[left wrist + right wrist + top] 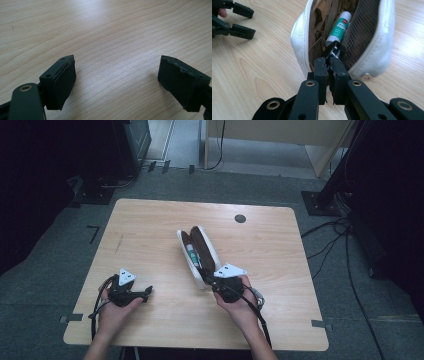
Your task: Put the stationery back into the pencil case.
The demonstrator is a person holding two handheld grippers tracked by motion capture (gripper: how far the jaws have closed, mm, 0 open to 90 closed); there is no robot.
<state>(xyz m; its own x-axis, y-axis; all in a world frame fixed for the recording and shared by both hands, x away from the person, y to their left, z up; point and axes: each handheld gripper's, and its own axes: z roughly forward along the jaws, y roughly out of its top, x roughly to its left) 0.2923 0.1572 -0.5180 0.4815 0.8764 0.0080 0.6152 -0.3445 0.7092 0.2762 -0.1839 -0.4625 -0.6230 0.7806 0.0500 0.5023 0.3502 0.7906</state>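
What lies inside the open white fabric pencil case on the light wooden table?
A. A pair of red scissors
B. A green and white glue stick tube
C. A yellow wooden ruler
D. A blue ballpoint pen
B: the right gripper view shows a green and white glue stick tube lying inside the open white fabric pencil case, just beyond the right hand-held gripper, whose jaws pinch a small black tab at the case's mouth.

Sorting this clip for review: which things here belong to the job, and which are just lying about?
In the job:
white pouch, lying open
black binder clip, pinched by the right gripper
green-labelled tube inside the pouch

Lying about:
left gripper, open over bare table
dark round spot on the table
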